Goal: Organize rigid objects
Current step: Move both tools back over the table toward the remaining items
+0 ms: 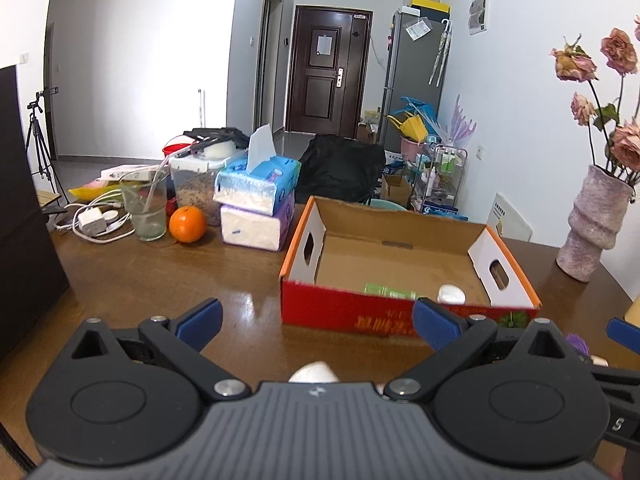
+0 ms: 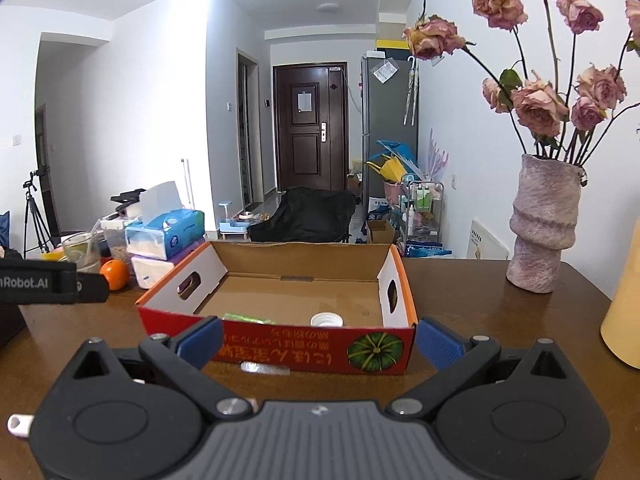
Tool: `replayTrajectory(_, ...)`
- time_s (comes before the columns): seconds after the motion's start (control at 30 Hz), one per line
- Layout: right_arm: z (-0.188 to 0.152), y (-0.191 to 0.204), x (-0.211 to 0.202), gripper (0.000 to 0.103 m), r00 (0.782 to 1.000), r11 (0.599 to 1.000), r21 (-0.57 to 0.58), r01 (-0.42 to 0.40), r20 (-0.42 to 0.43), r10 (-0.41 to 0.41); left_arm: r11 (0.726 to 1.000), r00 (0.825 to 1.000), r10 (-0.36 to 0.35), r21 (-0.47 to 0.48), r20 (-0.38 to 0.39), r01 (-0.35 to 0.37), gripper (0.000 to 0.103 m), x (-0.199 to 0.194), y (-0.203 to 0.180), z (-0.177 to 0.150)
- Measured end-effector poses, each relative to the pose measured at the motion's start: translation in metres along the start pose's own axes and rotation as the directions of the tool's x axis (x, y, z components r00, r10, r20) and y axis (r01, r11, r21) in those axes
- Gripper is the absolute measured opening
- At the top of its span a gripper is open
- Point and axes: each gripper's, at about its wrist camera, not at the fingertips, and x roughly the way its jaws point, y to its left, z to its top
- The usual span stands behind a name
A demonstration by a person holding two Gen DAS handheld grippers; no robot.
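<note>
A red and orange cardboard box [image 1: 344,312] [image 2: 280,344] stands open on the brown wooden table [image 1: 160,280]. Inside it lie a green packet [image 1: 388,291] [image 2: 248,318] and a white cap-like object [image 1: 451,294] [image 2: 326,320]. My left gripper [image 1: 318,322] is open, just in front of the box's near wall, with nothing between its blue fingers. A white rounded object [image 1: 314,372] peeks out just below it. My right gripper [image 2: 320,340] is open too, straddling the box's front wall, and holds nothing. A purple item [image 1: 578,344] shows at the right in the left wrist view.
Left of the box sit stacked tissue packs [image 1: 256,208], an orange [image 1: 187,224], a glass [image 1: 146,210], a jar [image 1: 196,188] and white chargers [image 1: 94,220]. A pink vase of dried roses [image 2: 540,224] stands right of the box. A yellow object [image 2: 624,312] rises at the far right.
</note>
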Motion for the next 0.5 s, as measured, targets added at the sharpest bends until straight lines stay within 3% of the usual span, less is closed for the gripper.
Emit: replayTrajectory(0.5, -0.042, 0.005, -0.059, 0.103, 1.0, 1.0, -0.009, 0.01, -0.025, -0.01, 0.999, 1.0, -0.006, 0.032, -0.01, 0.006, 0.103, -0.061, 0.011, -0.047)
